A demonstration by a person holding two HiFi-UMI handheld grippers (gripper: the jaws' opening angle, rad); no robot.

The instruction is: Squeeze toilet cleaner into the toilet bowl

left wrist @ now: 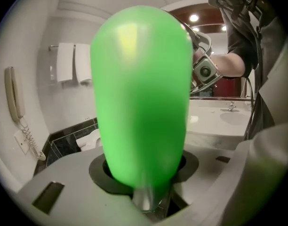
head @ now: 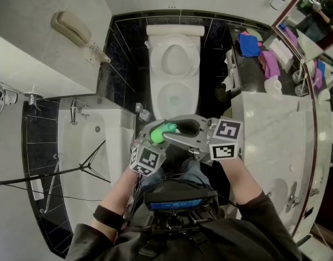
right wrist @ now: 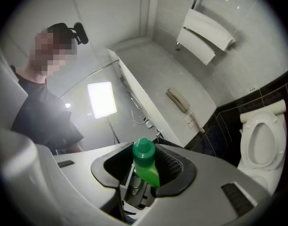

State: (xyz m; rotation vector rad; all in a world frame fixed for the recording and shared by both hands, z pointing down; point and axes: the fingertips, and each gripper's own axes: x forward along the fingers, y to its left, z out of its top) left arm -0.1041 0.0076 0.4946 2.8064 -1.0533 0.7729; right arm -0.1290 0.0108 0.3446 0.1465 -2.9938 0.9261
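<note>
- White bathtub (head: 96, 145) fills the left of the head view. Its near end is cut off by the frame, and a thin black stand (head: 74, 170) crosses over it.
- Marble counter (head: 270, 129) curves down the right side, just beside the grippers, so only a narrow strip of room is left between tub and counter.
- Toilet (head: 174, 64) sits straight ahead with the lid up and the bowl open. Its front rim is hidden behind the grippers.
- The person's forearms (head: 120, 192) and the head rig cover the floor underneath, so I can't see any of it.
- Green bottle (head: 158, 133) hangs in the air just in front of the toilet. It lies roughly level, with its long axis running left to right across the head view and the cap (right wrist: 144, 149) pointing to the person's right.
- In the left gripper view the bottle body (left wrist: 141, 93) blocks most of the room, and no label shows.
- Left gripper (head: 150, 140) is clamped around the fat body.
- Right gripper (right wrist: 144, 168) is pinched on the cap end, with pads on both sides of the neck.
</note>
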